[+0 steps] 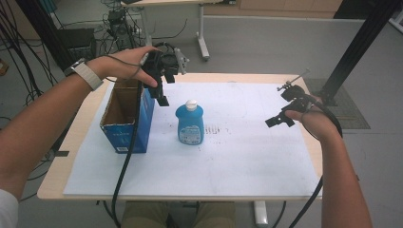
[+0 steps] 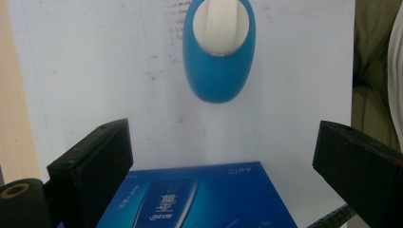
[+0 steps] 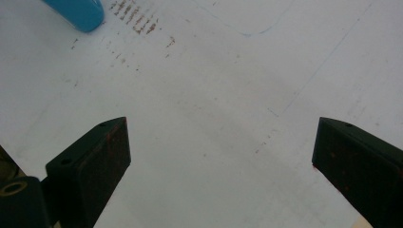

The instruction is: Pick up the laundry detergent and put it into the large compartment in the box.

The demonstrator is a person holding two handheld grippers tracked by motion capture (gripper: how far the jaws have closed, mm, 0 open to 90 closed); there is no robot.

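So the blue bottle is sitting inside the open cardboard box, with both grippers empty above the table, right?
Not quite. The blue bottle stands on the white sheet beside the open box, not inside it, as the high view shows. The left gripper and right gripper are indeed open and empty.

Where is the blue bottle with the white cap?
In the high view, the blue plastic bottle with the white cap stands upright on the white paper sheet, just right of the open blue cardboard box, left of centre.

Blue bottle (image 1: 190, 124) with white cap, blue box (image 1: 127, 123), white sheet (image 1: 247, 152).
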